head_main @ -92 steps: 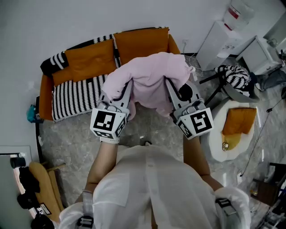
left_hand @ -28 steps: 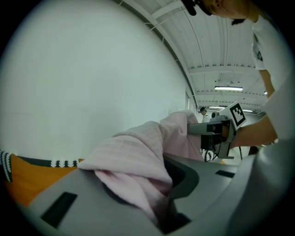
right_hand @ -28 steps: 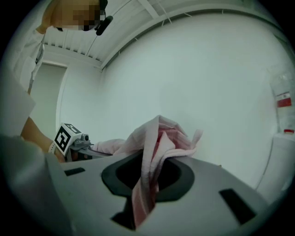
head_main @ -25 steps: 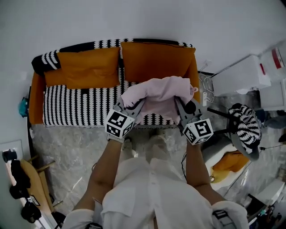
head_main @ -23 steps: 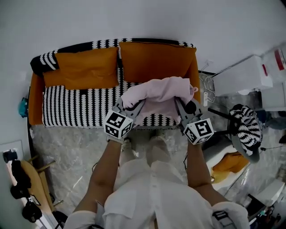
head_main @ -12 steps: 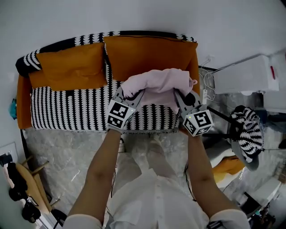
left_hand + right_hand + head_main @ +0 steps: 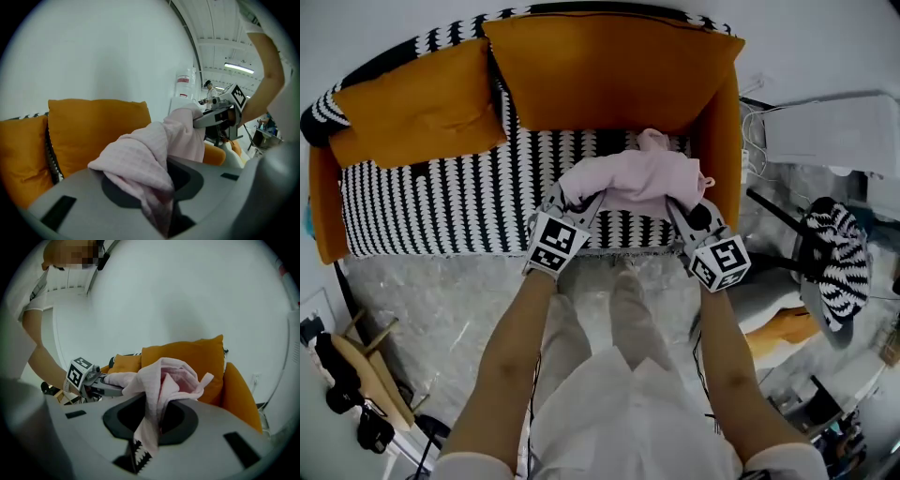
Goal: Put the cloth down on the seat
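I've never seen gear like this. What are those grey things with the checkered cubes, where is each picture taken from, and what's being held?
A person, no robot, holds a two-jaw gripper in each hand; the cubes belong to them. One picture comes from a head camera looking down; the other two from cameras riding on each gripper, looking along its jaws. Below stands an orange sofa with a striped seat. The left gripper and right gripper each pinch an end of a pink cloth above the seat's right part; the left jaws are closing on it.
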A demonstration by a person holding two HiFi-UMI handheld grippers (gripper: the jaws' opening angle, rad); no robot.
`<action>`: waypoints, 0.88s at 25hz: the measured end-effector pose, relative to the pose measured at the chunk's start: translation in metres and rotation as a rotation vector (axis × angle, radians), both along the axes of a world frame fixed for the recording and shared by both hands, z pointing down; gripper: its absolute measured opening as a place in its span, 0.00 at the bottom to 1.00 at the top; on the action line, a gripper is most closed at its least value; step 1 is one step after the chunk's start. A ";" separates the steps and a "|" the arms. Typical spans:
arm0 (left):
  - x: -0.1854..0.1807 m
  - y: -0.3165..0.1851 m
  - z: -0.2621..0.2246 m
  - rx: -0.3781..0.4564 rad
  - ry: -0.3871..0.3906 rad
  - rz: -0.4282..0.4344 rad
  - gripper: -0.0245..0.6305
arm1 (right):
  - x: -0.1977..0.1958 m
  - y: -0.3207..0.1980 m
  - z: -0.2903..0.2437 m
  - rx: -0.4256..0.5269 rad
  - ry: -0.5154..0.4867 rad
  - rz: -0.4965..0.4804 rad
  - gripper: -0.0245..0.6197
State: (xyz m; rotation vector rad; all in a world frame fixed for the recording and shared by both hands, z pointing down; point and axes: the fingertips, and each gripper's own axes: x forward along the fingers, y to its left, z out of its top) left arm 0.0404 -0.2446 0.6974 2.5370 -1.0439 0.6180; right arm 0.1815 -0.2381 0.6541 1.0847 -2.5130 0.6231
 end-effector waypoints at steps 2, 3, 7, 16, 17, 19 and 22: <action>0.001 0.023 0.017 -0.045 0.005 0.011 0.24 | 0.000 0.023 0.015 -0.046 0.006 -0.008 0.15; 0.001 0.034 0.024 -0.068 0.011 0.015 0.24 | 0.001 0.034 0.021 -0.068 0.007 -0.011 0.15; 0.003 0.066 0.045 -0.151 0.024 0.034 0.24 | 0.003 0.064 0.042 -0.139 0.010 -0.009 0.16; -0.003 0.046 0.089 -0.316 0.051 -0.005 0.31 | 0.004 0.026 0.090 -0.233 0.050 0.023 0.16; -0.003 0.039 0.091 -0.318 0.046 -0.003 0.33 | 0.005 0.019 0.093 -0.232 0.055 0.026 0.16; -0.005 0.026 0.095 -0.317 0.031 -0.005 0.37 | 0.007 0.005 0.098 -0.223 0.070 0.034 0.16; -0.012 0.012 0.097 -0.317 0.009 -0.025 0.40 | 0.013 -0.012 0.105 -0.220 0.104 0.051 0.16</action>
